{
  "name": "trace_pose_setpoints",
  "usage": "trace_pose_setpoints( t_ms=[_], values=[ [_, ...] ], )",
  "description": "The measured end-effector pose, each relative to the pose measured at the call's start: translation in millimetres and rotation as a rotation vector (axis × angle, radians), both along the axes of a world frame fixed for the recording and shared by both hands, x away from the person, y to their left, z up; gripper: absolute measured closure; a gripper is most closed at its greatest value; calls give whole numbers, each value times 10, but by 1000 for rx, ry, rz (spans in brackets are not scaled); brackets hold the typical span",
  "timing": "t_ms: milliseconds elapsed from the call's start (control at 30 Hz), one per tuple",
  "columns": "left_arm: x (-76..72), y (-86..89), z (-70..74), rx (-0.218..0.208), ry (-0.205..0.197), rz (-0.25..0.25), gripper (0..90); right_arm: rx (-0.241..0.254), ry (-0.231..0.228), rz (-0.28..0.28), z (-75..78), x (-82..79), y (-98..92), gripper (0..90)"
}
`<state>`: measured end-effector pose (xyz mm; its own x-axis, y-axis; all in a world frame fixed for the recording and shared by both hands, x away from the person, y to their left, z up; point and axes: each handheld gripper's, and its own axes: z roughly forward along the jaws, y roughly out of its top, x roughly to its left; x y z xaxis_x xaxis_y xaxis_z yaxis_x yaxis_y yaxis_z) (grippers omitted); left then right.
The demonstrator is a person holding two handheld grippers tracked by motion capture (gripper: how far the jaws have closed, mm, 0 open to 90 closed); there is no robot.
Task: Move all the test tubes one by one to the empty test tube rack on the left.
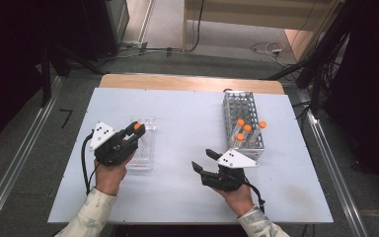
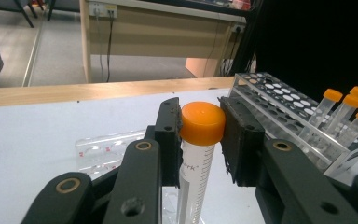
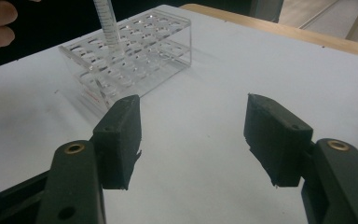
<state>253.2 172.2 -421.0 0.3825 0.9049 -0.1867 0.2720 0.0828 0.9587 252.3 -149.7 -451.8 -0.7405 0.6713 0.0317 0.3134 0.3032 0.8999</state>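
Where grey floor surrounds it, white table [image 1: 187, 128], wooden far edge [image 1: 192, 82], trailing floor cables [image 1: 266, 49]

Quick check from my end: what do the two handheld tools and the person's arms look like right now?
Both tools are black, each with two flat rectangular jaws on linkage bars with brass-coloured pivot rivets. The left tool and the right tool each carry a white three-cornered plate on top, marked with small dark dots. A black cable trails from each. The person wears long, light cream patterned sleeves.

clear rack [image 1: 143, 143] left on table [image 1: 187, 113] | metal rack [image 1: 243, 126] right, tubes [image 1: 246, 131] in near end
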Motion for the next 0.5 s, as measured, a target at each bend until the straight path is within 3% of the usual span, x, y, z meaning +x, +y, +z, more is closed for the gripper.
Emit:
trace_pose_setpoints(
  t_ms=[367,500],
  values=[
    [12,-95,-169,79,35,-11,689,-5,-1,1,-5,-4,-5,350],
    [9,-114,-204,87,42,-12,688,-8,1,1,-11,-6,-5,350]
  ],
)
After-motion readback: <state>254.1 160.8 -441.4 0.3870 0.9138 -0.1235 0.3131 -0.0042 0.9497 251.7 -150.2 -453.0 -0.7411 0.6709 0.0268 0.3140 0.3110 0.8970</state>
